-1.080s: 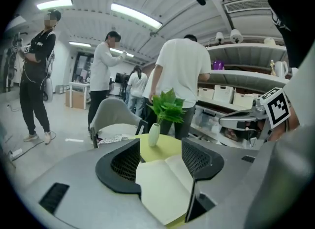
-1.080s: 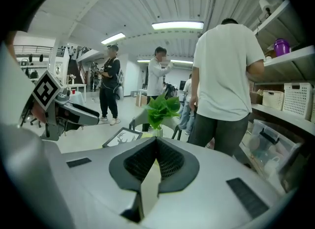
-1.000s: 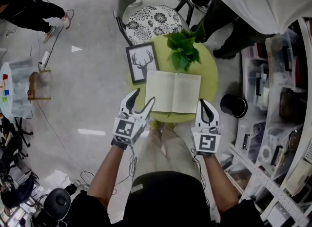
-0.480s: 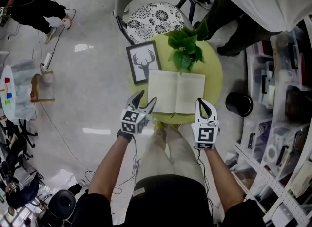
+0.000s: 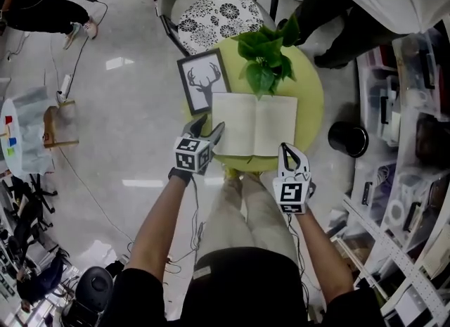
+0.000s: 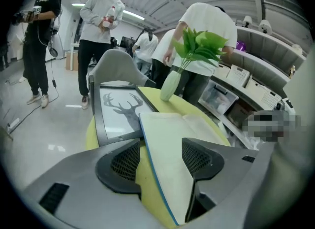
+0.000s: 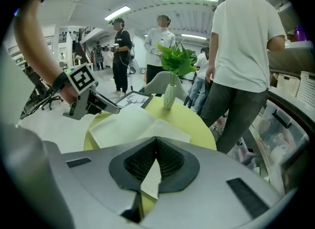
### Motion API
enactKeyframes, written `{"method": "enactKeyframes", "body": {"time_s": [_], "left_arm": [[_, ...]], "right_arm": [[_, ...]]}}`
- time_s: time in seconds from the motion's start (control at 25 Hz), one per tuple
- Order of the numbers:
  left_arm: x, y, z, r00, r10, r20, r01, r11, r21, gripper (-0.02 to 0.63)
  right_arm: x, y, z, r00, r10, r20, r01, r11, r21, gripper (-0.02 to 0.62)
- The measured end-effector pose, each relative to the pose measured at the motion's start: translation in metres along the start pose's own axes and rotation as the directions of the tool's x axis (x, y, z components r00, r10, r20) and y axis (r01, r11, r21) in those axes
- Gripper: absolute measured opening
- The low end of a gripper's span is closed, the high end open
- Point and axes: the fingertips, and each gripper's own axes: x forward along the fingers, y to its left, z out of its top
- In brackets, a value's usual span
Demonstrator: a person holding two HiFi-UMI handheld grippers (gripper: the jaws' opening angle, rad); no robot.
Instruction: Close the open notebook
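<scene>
A small round yellow-green tabletop [image 5: 309,104], seen from above. An open notebook [image 5: 254,125] lies flat on its near half, with pale pages facing up. Just beside the notebook's far left corner, a black-framed picture of a deer's head [image 5: 204,81] lies face up at the left rim. A white vase [image 6: 170,85] of green leaves stands upright beyond the notebook.

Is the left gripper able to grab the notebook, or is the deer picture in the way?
Probably yes. The left gripper has its jaws open, and the notebook's left edge seems to sit right between them. The deer picture lies off to the side, not blocking.
</scene>
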Motion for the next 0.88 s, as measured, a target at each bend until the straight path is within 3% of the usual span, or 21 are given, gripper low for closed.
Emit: {"method": "enactKeyframes", "body": {"time_s": [0.2, 0.4, 0.52, 0.76, 0.88], "left_arm": [[0.01, 0.006, 0.004, 1.0, -0.011, -0.009, 0.011, 0.999, -0.037, 0.278], [0.013, 0.009, -0.002, 1.0, -0.026, -0.014, 0.024, 0.991, -0.13, 0.275], [0.015, 0.006, -0.003, 0.999, -0.044, -0.03, 0.04, 0.993, -0.115, 0.216], [0.019, 0.007, -0.003, 0.996, -0.068, -0.061, 0.058, 0.987, -0.149, 0.208], [0.019, 0.008, -0.003, 0.995, -0.07, -0.065, 0.058, 0.984, -0.169, 0.168]], "right_arm": [[-0.003, 0.003, -0.009, 1.0, 0.0, -0.022, 0.0, 1.0, 0.0, 0.0], [-0.005, 0.004, -0.009, 1.0, 0.004, -0.03, -0.004, 1.0, 0.002, 0.0], [-0.007, 0.009, -0.004, 1.0, 0.014, -0.023, -0.015, 1.0, -0.019, 0.0], [-0.01, 0.017, -0.006, 0.999, 0.025, -0.028, -0.025, 1.0, -0.014, 0.0], [-0.011, 0.022, -0.01, 0.999, 0.032, -0.036, -0.033, 0.999, -0.027, 0.0]]}}
